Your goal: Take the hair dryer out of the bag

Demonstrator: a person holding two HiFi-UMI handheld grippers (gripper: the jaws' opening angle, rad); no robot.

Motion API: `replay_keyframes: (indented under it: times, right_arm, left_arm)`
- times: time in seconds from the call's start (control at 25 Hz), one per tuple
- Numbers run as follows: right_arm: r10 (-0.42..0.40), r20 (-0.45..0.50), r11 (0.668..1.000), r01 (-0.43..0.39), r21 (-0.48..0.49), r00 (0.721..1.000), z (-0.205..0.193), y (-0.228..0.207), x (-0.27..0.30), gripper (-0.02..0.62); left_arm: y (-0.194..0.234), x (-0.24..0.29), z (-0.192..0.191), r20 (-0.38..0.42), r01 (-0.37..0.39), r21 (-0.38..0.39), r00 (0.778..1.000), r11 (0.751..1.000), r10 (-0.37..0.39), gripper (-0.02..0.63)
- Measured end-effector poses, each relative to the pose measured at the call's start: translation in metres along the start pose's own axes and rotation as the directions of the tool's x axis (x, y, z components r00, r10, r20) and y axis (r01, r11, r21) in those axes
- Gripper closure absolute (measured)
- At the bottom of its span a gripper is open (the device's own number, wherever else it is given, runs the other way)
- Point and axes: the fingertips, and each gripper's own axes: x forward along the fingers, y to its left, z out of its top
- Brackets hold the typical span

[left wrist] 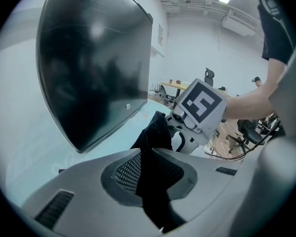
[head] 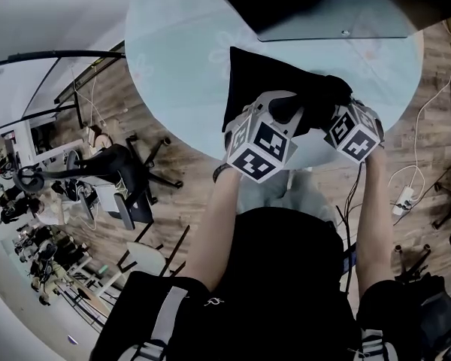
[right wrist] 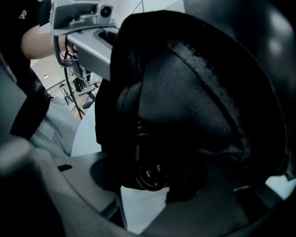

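A black fabric bag (head: 263, 81) lies on the round glass table (head: 173, 66), its near end bunched up between my two grippers. My left gripper (head: 282, 115) pinches a fold of the bag's black cloth (left wrist: 155, 152), which runs up between its jaws (left wrist: 153, 181). My right gripper (head: 338, 115) sits at the bag's mouth with its jaws (right wrist: 153, 191) spread wide around the dark opening (right wrist: 197, 83). A black plug with two pins (right wrist: 150, 174) and coiled cord show just inside. The hair dryer's body is hidden in the bag.
A dark flat panel (head: 323, 6) lies on the far side of the table, close behind the bag (left wrist: 93, 58). A black office chair (head: 120, 171) stands on the wooden floor at left. Cables and a power strip (head: 404, 199) lie on the floor at right.
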Motion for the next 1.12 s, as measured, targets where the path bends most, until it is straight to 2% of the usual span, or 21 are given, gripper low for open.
replay_keyframes:
  times: [0.04,0.12,0.32,0.4,0.52,0.6,0.68,0.8,0.88,1.12]
  right_arm:
    - [0.026,0.011,0.999,-0.026,0.022,1.0,0.001,0.002,-0.001,0.391]
    - [0.083,0.048,0.994,-0.086,0.068,0.995,0.006,0.007,-0.005,0.398]
    - [0.159,0.084,0.981,-0.168,0.1,0.984,0.015,0.016,-0.016,0.419]
    - [0.171,0.096,0.978,-0.181,0.108,0.981,0.017,0.017,-0.019,0.422]
    - [0.172,0.112,0.976,-0.185,0.116,0.979,0.019,0.019,-0.022,0.423]
    - [0.17,0.115,0.976,-0.183,0.115,0.979,0.019,0.021,-0.023,0.425]
    - [0.169,0.122,0.976,-0.183,0.116,0.978,0.019,0.022,-0.025,0.425]
    - [0.168,0.131,0.976,-0.183,0.117,0.977,0.021,0.023,-0.027,0.426]
    - [0.17,0.135,0.975,-0.186,0.119,0.976,0.021,0.024,-0.027,0.426]
    - [0.171,0.136,0.975,-0.187,0.12,0.976,0.019,0.024,-0.028,0.428]
  left_arm:
    - [0.001,-0.001,-0.001,-0.002,0.0,0.007,1.0,1.0,0.0,0.543]
    - [0.001,-0.003,-0.004,0.002,0.005,0.012,1.0,1.0,-0.005,0.584]
    - [-0.001,-0.008,-0.008,-0.004,-0.005,0.017,1.0,1.0,0.005,0.58]
    - [-0.001,-0.01,-0.008,-0.003,-0.011,0.012,1.0,1.0,0.011,0.552]
    - [0.003,-0.018,-0.013,0.007,-0.016,-0.011,1.0,1.0,0.016,0.468]
    - [0.01,-0.027,-0.024,0.01,-0.02,-0.049,1.0,0.999,0.02,0.396]
    - [0.018,-0.039,-0.038,0.025,-0.025,-0.123,0.999,0.992,0.028,0.39]
    - [0.032,-0.059,-0.069,0.033,-0.039,-0.274,0.998,0.961,0.05,0.333]
    - [0.042,-0.072,-0.089,0.026,-0.069,-0.341,0.996,0.937,0.083,0.328]
    - [0.056,-0.096,-0.119,0.023,-0.13,-0.423,0.988,0.897,0.154,0.328]
